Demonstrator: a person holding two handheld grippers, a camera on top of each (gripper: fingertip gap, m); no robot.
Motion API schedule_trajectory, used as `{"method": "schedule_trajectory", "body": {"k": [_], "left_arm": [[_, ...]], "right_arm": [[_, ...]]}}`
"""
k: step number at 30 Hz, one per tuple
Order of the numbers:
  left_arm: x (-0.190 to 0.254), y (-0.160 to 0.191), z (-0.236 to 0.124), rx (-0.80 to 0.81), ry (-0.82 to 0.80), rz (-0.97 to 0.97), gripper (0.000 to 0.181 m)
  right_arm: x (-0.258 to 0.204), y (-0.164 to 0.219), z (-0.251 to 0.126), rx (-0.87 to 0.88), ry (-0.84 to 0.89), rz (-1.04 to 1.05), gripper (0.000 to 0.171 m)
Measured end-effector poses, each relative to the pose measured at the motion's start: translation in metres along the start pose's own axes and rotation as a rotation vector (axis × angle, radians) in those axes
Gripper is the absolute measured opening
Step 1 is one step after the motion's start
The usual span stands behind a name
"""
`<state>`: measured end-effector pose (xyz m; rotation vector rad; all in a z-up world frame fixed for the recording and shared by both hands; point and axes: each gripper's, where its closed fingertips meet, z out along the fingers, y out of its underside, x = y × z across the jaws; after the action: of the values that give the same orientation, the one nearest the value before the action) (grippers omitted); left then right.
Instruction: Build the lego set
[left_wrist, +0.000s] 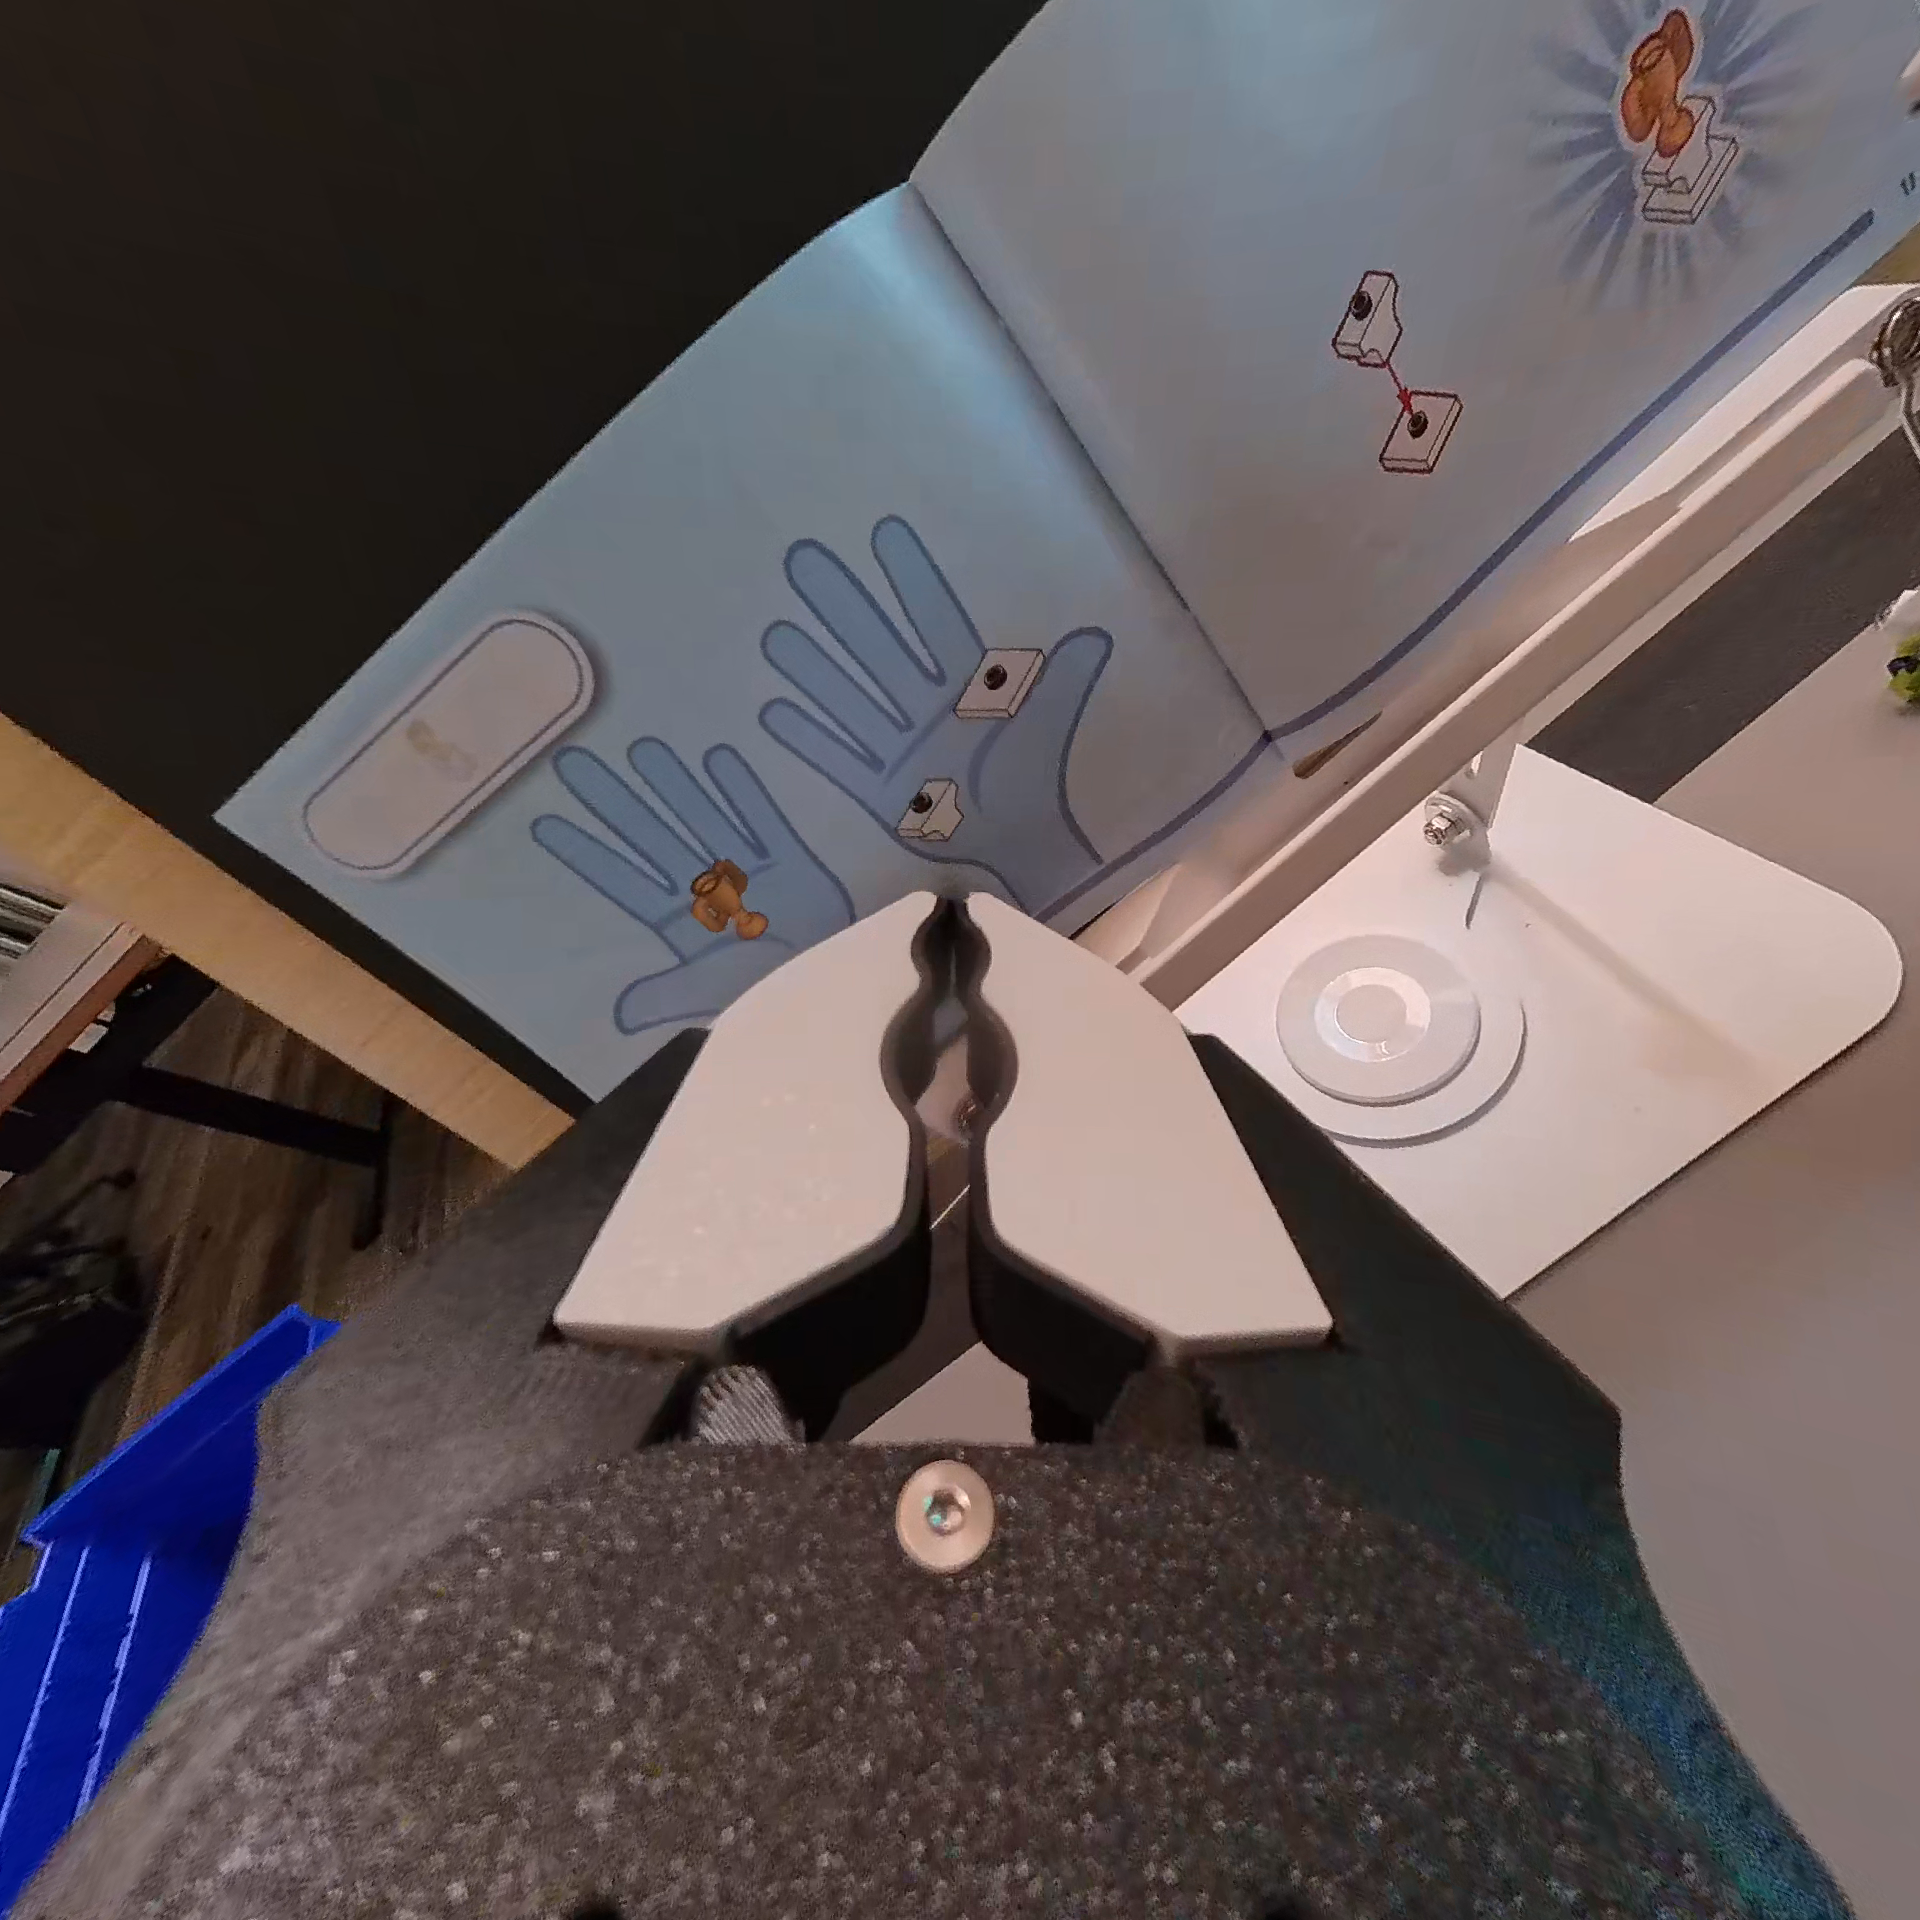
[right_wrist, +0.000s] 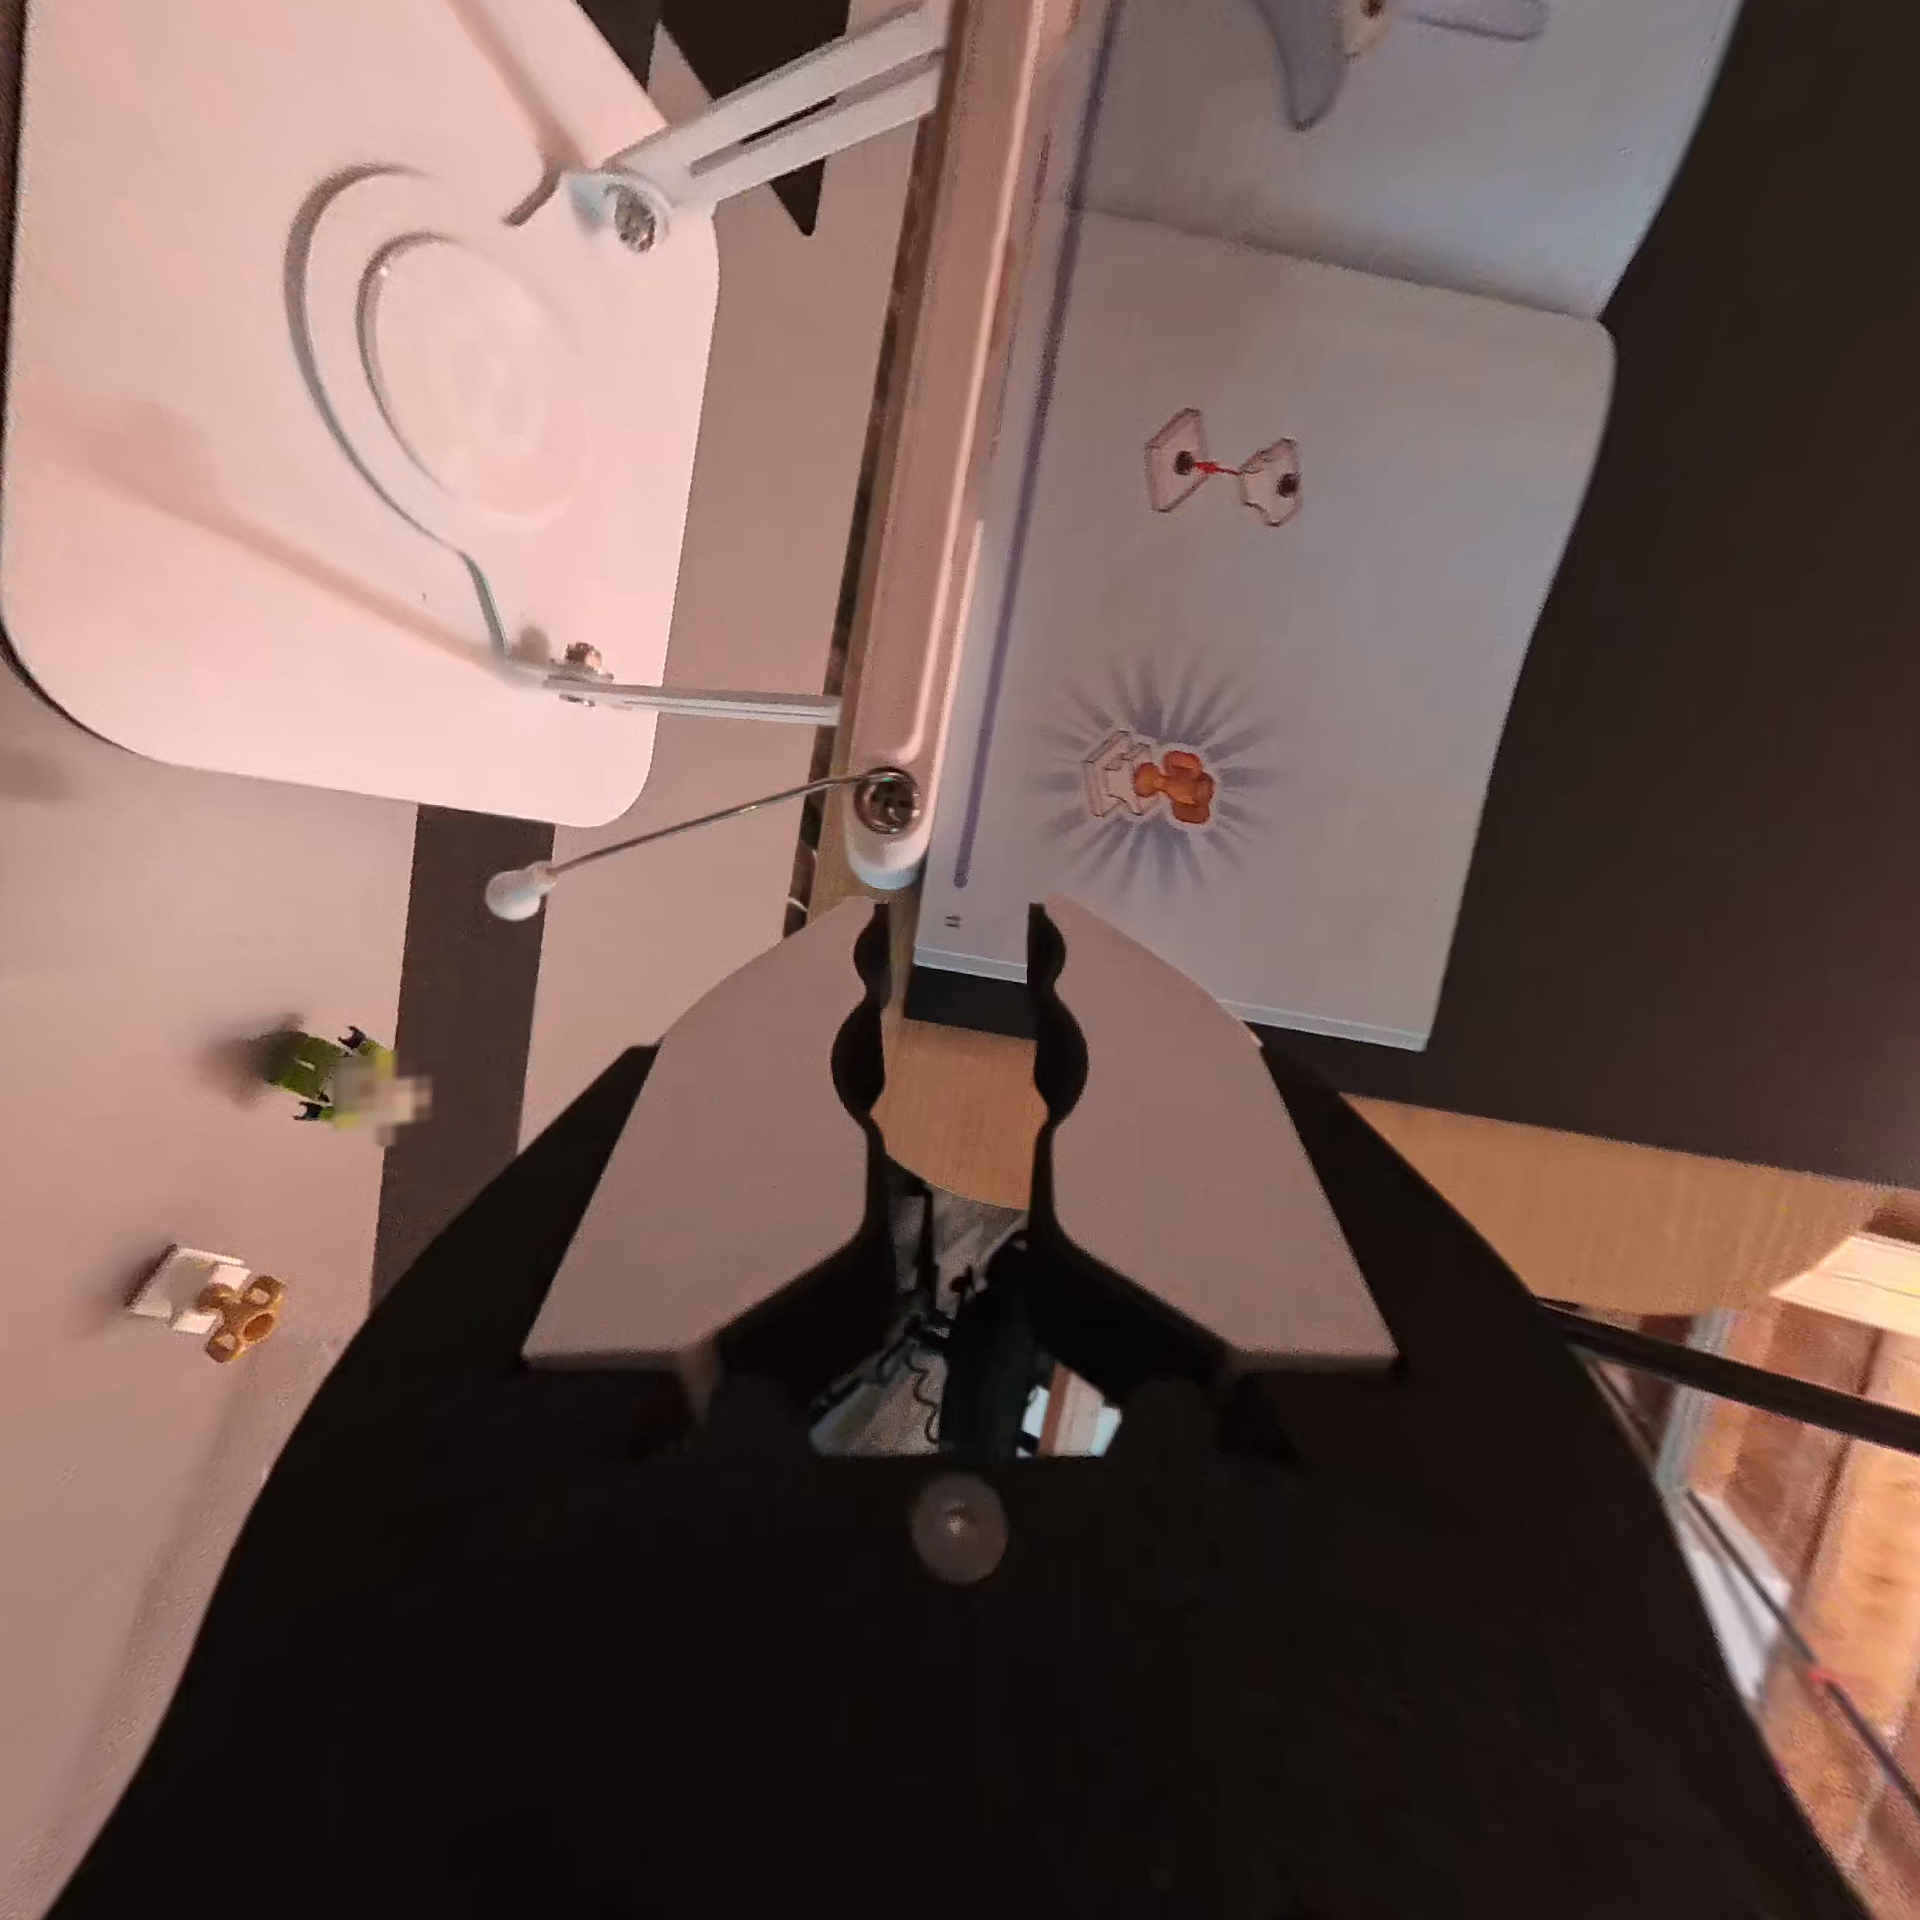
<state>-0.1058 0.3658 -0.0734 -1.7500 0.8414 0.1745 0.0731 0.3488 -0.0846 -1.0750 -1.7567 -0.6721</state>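
Note:
An open blue instruction booklet rests on a white stand. My left gripper is shut and empty, its tips just in front of the booklet's lower edge. In the right wrist view my right gripper is open, and the corner of the booklet's right page lies in line with the gap between its fingers. I cannot tell if it touches the page. A small white brick assembly with a gold trophy piece lies on the grey table, left of the right gripper. A green minifigure lies beyond it.
The stand's white base plate and its thin wire page-holder arm sit just left of my right gripper. A blue bin is at the lower left of the left wrist view. A wooden table edge runs behind the booklet. Tip to tip, the grippers are about 20 cm apart.

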Motion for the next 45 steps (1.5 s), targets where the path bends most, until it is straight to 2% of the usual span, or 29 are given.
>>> {"method": "schedule_trajectory", "body": {"k": [4, 14, 27, 34, 45], "left_arm": [[0.0, 0.0, 0.001, 0.001, 0.001, 0.002, 0.0], [0.002, 0.0, 0.002, 0.009, 0.005, 0.015, 0.0], [0.005, -0.002, 0.002, 0.023, 0.022, 0.026, 0.0], [0.006, -0.002, 0.001, 0.033, 0.028, 0.027, 0.0], [0.012, -0.002, -0.004, 0.049, 0.048, 0.029, 0.002]], "right_arm": [[-0.004, 0.003, 0.007, -0.03, 0.031, -0.082, 0.023], [-0.002, 0.005, 0.006, -0.041, -0.035, -0.04, 0.0], [0.005, 0.005, -0.009, 0.015, -0.352, 0.454, 0.0], [0.01, -0.002, -0.013, 0.037, -0.339, 0.459, 0.0], [0.028, -0.014, -0.019, 0.105, -0.377, 0.614, 0.0]]}}
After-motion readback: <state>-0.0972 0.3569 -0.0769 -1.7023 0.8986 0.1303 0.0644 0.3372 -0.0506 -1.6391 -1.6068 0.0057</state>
